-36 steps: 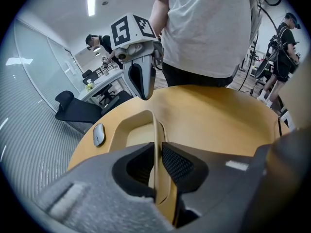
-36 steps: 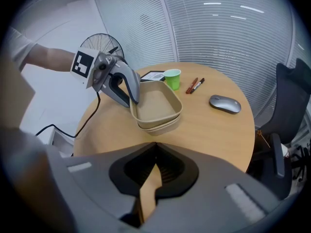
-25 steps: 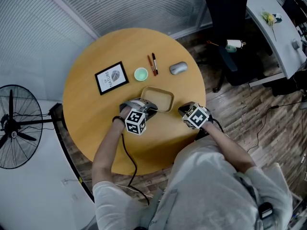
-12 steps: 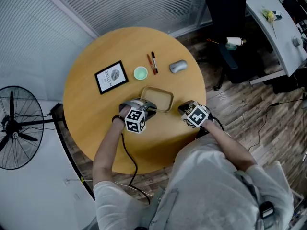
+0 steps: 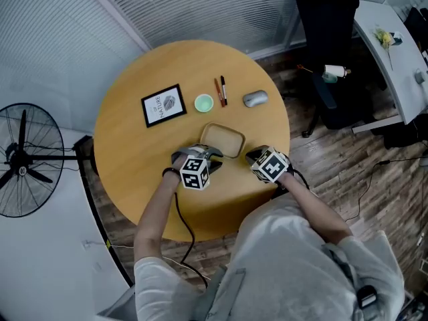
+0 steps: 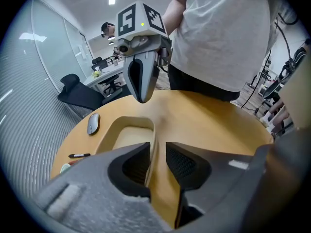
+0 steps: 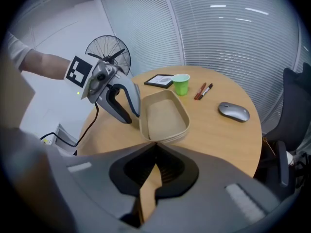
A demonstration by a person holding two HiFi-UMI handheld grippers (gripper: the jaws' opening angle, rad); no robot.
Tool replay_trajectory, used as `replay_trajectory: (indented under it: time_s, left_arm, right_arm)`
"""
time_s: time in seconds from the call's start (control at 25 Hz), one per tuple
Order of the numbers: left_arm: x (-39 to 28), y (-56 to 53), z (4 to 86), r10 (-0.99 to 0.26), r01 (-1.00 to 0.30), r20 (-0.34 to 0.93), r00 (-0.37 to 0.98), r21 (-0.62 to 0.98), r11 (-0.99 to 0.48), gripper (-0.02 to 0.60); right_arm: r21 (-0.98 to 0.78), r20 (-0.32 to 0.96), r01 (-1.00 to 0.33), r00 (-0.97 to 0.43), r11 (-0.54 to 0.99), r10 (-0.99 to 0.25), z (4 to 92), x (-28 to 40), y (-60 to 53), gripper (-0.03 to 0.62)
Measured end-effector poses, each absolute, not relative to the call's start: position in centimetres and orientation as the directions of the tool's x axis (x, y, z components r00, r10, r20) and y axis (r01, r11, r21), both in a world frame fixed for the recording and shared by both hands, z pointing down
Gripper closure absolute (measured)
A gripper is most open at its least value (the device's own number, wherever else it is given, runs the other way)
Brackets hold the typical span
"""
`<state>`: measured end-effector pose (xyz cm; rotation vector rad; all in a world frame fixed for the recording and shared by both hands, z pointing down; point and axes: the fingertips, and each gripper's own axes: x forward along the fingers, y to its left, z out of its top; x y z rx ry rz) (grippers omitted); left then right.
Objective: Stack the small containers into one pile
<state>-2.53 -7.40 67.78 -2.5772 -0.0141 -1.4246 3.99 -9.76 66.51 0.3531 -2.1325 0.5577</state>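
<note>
A stack of shallow beige containers [image 5: 224,139] sits near the middle of the round wooden table [image 5: 134,152]; the layered rims show in the right gripper view [image 7: 167,136]. My left gripper [image 5: 212,154] is at the stack's left side. Its jaws [image 6: 158,154] stand a little apart, with the thin rim of the containers [image 6: 124,135] running between them. My right gripper [image 5: 251,156] is at the stack's right corner, its tips [image 7: 155,152] closed together right at the rim. From the left gripper view the right gripper [image 6: 141,93] points down beyond the far rim.
Behind the stack lie a green cup [image 5: 204,103], a framed picture [image 5: 164,105], two pens [image 5: 221,91] and a grey mouse [image 5: 255,99]. A standing fan [image 5: 23,159] is left of the table, and a black chair [image 5: 334,52] and a desk are to the right.
The head view has shifted a little, so the scene sits further right. Both grippers stay at the stack's sides with no visible change in their jaws.
</note>
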Motion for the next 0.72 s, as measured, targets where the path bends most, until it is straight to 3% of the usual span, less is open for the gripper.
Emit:
replay_trajectory:
  time_s: [0.28, 0.72]
  left_arm:
    - [-1.8, -5.1, 67.1, -0.165, -0.030, 0.846, 0.508, -0.174, -0.984, 0.479]
    - [1.1, -1.8, 65.5, -0.405, -0.455, 0.774, 0.487, -0.171, -0.874, 0.477]
  right_arm:
    - [-0.276, 0.793, -0.403, -0.608, 0.873, -0.030, 65.7, 3.5, -8.2, 0.592]
    - [-0.299, 0.722, -0.418, -0.686, 0.858, -0.083, 64.3, 4.7, -5.4, 0.593]
